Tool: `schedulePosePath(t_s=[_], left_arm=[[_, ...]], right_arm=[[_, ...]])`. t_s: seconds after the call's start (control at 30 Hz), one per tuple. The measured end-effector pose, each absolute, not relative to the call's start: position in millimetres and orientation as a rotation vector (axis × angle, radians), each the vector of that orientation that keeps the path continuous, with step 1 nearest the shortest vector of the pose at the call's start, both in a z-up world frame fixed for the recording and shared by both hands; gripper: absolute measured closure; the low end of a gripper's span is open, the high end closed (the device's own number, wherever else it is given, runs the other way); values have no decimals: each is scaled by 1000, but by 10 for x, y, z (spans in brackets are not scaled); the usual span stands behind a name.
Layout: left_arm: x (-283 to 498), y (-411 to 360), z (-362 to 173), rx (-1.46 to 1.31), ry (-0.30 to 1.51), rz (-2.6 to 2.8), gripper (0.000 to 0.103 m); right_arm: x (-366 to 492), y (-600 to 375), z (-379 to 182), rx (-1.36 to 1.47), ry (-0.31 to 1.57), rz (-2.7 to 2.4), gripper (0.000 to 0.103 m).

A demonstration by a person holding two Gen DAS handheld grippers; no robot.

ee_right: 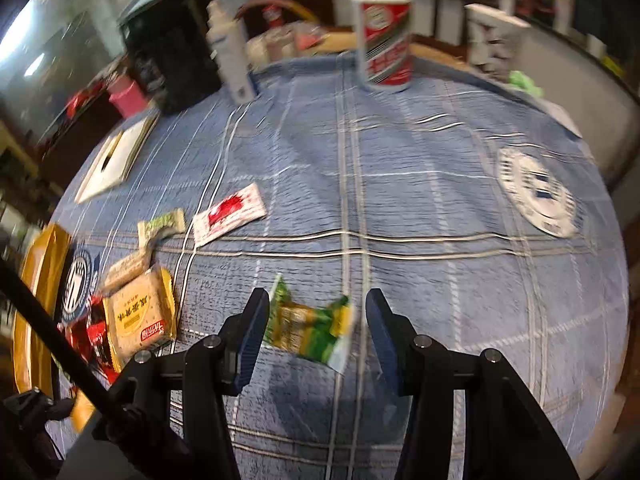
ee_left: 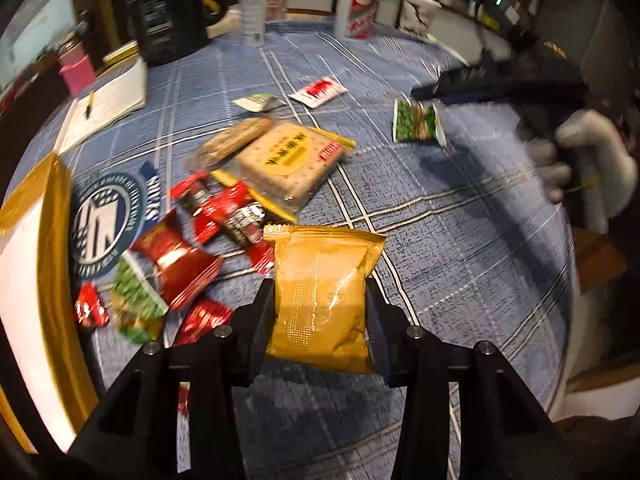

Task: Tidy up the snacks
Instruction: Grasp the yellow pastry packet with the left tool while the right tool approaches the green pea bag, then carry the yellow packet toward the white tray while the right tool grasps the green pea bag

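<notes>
L gripper [ee_left: 320, 304] — jaws closed on the gold packet [ee_left: 324, 296], pads pressing both side edges, packet upright between them and, by the look of it, lifted clear of the cloth. R gripper [ee_right: 316, 320] — jaws wide, holding nothing; green packet [ee_right: 308, 330] lies flat on the cloth between the fingers, not touched as far as I can tell (view blurred).

Step in hand, my reading: L carries gold packet to the snack pile just ahead-left of its fingers; R about to take the green one.

Doing it well:
- L: grip is on the packet's sides, near its lower half — puffy foil, may slip or rotate. Keep squeeze steady, no fast swings.
- Set it down beside the cracker pack [ee_left: 292, 160] or the red wrappers [ee_left: 224, 216], not on top, so pile doesn't slide.
- R: lower straight, centre the packet, close on its short sides; thin film will likely crumple, so pinch low to the cloth.

Edges / room:
- Gold-rimmed tray [ee_left: 40, 220] sits far left of L gripper, touching the pile area — possible bin, can't confirm.
- Open blue tablecloth [ee_left: 460, 240] right of L gripper, and ahead of R — plenty of free room.
- Table edge falls away close on R gripper's right; keep inboard.
- Red-white can [ee_right: 386, 36] and dark jug [ee_left: 168, 8] well ahead, out of the way.
- R gripper and gloved hand [ee_left: 580, 160] show at L's far right — well apart for now.
</notes>
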State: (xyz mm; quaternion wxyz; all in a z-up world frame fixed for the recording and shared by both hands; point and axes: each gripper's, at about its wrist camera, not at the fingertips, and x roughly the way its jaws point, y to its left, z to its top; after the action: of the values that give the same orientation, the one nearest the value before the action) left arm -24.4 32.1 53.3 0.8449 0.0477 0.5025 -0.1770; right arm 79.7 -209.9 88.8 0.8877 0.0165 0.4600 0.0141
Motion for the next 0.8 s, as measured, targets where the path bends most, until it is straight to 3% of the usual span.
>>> schedulePosePath(t_s=[0.33, 0.43, 0.47, 0.5, 0.8], left_arm=[[-460, 729, 798, -71, 1007, -297, 58], [-510, 861, 834, -93, 1001, -254, 58], [-520, 898, 838, -99, 1001, -243, 58], [-527, 942, 843, -108, 1000, -230, 58], [-748, 1493, 961, -212, 969, -112, 58]], right_arm=[[724, -1766, 607, -166, 1030, 51, 54], [641, -1728, 606, -192, 1015, 35, 74], [626, -1718, 625, -187, 1008, 38, 93], [606, -1708, 638, -163, 1010, 60, 103], [355, -1680, 707, -75, 971, 79, 103]])
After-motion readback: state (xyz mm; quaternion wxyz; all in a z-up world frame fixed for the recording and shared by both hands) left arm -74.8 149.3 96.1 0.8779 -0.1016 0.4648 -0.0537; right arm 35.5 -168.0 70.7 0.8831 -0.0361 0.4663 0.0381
